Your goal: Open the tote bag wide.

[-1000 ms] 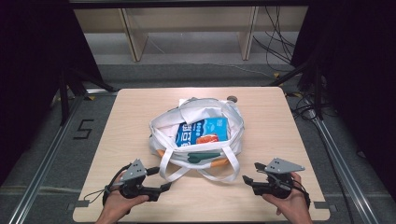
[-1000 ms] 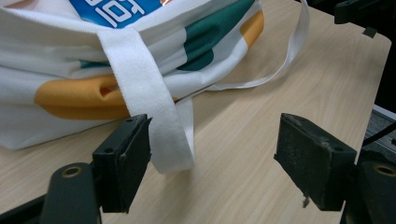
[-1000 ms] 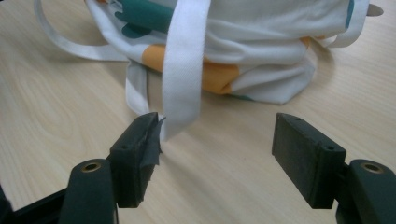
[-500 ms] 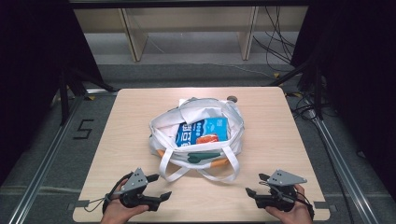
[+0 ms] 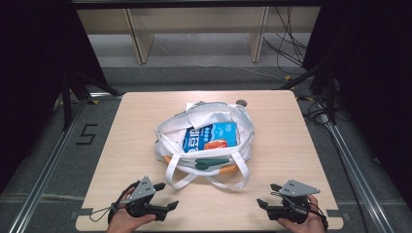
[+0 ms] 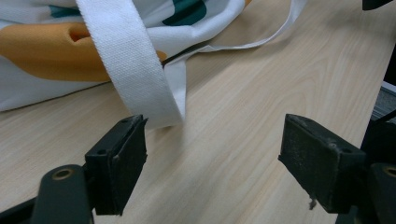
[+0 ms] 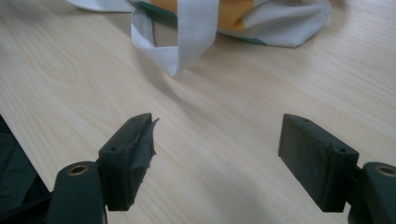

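Table: pale wood-grain tabletop (image 5: 126, 145), square, on a metal frame; dark floor around it with a white "5" mark (image 5: 86, 134) at the left; wooden shelving legs (image 5: 138, 41) and loose cables (image 5: 286, 48) behind
Bag: white tote bag (image 5: 243, 131) lying near the middle of the table, mouth open upward; orange and green patches on its near side; two white webbing handles (image 5: 182, 179) spill toward the near edge
Contents: blue packet (image 5: 210, 136) with white lettering and an orange picture lies flat in the opening; white crumpled material (image 5: 206, 114) behind it
Left gripper: left gripper (image 5: 167, 207) held low at the near left edge, jaws wide apart and empty; in the left gripper view a handle loop (image 6: 135, 70) lies just ahead of its left jaw, apart from it
Right gripper: right gripper (image 5: 266, 195) at the near right edge, jaws just opened wider, nothing between them; bag handle (image 7: 187, 42) lies well ahead on bare wood
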A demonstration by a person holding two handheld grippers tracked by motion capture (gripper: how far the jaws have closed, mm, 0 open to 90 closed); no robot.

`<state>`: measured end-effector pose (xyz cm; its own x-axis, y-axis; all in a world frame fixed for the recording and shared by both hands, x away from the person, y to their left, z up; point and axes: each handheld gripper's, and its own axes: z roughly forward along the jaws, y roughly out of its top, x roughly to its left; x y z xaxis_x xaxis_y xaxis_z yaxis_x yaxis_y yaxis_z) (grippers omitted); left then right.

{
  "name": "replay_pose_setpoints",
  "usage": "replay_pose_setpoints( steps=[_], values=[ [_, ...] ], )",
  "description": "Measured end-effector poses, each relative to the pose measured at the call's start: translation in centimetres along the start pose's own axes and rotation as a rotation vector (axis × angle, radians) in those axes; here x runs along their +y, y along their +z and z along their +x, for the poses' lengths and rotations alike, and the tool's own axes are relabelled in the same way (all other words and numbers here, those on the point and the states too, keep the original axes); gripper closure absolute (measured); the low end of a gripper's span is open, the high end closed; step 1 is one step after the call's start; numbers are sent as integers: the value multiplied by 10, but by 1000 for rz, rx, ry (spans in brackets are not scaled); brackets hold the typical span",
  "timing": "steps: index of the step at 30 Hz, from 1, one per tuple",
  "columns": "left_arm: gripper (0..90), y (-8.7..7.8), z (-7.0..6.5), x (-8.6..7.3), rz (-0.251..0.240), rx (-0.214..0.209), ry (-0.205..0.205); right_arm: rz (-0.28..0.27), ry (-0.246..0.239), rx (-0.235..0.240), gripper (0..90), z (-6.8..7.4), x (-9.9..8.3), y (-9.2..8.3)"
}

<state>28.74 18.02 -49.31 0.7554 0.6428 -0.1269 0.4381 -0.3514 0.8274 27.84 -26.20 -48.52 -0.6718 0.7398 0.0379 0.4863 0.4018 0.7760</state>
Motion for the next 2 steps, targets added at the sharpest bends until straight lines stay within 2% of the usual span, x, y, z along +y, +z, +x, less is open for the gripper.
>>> replay_pose_setpoints(
  steps=[2],
  values=[
    [220,0,1,0,2,-2,8,7,2,9,277,0,0,1]
  ],
)
